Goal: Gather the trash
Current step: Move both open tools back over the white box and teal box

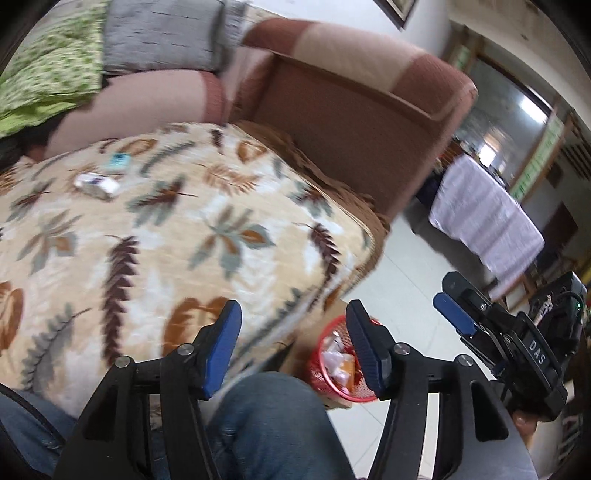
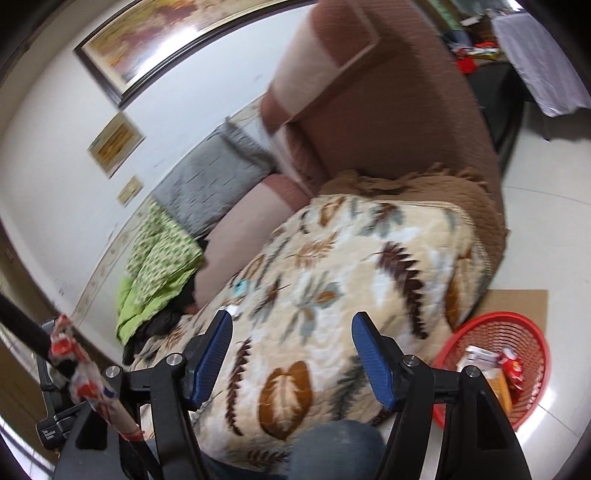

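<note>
Nearest the cameras, the person's knee (image 1: 266, 417) in blue jeans sits under both tools. The left gripper (image 1: 293, 347) has its fingers spread apart with nothing between them, and the right gripper (image 2: 291, 358) is likewise spread and empty; in the left wrist view it shows at the right edge, its fingers seen side-on.

Just past the knee, on the floor to the right, stands the red mesh basket (image 2: 517, 325) on a sheet of cardboard (image 2: 524, 299). It already holds several wrappers (image 2: 511, 365), white, orange and red, so part of the collecting looks done (how many pieces exactly is hard to tell through the blur).

Farther off, on the leaf-patterned blanket (image 1: 221, 229) covering the sofa seat, two pieces remain: a crumpled white wrapper (image 1: 96, 185) and, just beyond it, a small blue-and-white packet (image 1: 119, 161). Those appear to be what is left, well apart from both grippers.

At the far left lie a green cloth (image 2: 159, 258) and a grey cushion (image 1: 162, 33) against the sofa back.
</note>
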`<state>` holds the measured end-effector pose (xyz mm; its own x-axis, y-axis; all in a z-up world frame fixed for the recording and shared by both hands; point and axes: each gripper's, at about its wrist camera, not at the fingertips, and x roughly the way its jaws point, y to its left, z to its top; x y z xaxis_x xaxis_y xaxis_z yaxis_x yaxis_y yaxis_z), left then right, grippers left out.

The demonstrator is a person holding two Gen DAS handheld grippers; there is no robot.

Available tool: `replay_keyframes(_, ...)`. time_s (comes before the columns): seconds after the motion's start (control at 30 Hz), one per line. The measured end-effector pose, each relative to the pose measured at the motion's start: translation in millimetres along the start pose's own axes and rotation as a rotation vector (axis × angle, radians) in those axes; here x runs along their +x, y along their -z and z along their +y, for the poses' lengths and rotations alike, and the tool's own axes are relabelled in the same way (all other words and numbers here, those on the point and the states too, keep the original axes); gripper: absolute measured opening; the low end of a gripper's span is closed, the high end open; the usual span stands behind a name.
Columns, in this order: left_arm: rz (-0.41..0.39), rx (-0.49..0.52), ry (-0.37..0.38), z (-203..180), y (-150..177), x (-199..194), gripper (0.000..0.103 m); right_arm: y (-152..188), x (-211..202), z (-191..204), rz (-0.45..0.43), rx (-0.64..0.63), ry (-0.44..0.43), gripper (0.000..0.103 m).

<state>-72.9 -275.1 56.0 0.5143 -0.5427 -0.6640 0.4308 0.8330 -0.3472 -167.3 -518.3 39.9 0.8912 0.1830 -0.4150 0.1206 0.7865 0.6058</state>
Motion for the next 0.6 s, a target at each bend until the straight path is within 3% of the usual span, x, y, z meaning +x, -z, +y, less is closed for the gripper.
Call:
replay_keyframes(0.33,-0.109,-0.117,-0.106,69,-14,-53,0.059,-2,58,70,0.061,-0.094,-0.106,0.074)
replay_keyframes(0.6,-0.140,-0.199,-0.157,118,-23,-68,0.060,1,109,113,0.120,-0.152,-0.169,0.080)
